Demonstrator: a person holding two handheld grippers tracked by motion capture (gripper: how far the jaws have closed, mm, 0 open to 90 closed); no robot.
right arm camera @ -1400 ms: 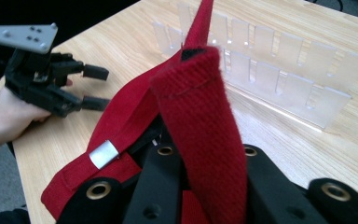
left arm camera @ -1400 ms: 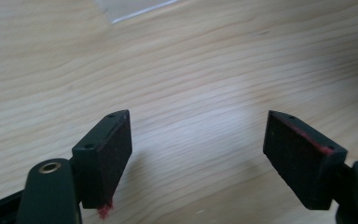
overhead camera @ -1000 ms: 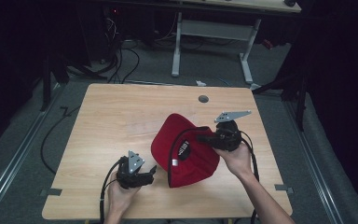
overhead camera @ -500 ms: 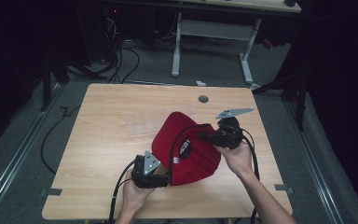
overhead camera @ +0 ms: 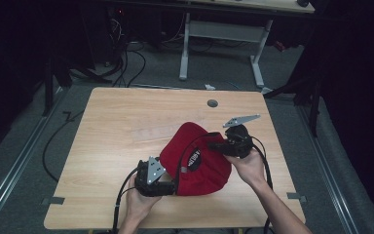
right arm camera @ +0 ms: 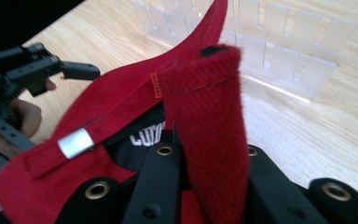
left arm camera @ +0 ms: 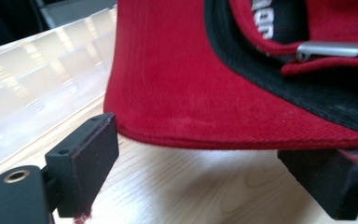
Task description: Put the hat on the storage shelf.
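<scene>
A red cap (overhead camera: 199, 161) with a black inner band lies upside down on the wooden table (overhead camera: 126, 112). My right gripper (overhead camera: 213, 145) is shut on the cap's red back strap (right arm camera: 209, 116), with a metal buckle (right arm camera: 76, 142) beside it. My left gripper (overhead camera: 174, 184) sits at the cap's near-left edge. Its jaws have just been opening and stand wide apart. In the left gripper view the cap's red edge (left arm camera: 191, 84) hangs just above and ahead of the left gripper (left arm camera: 200, 170), and neither pad touches it.
A clear plastic divided tray (overhead camera: 148, 132) lies flat on the table left of the cap. A round cable hole (overhead camera: 213, 103) sits near the far edge. A second desk's white legs (overhead camera: 185, 48) and floor cables stand beyond the table.
My left gripper has moved right, up to the cap's near-left edge. The right gripper and its hold on the strap stay the same.
</scene>
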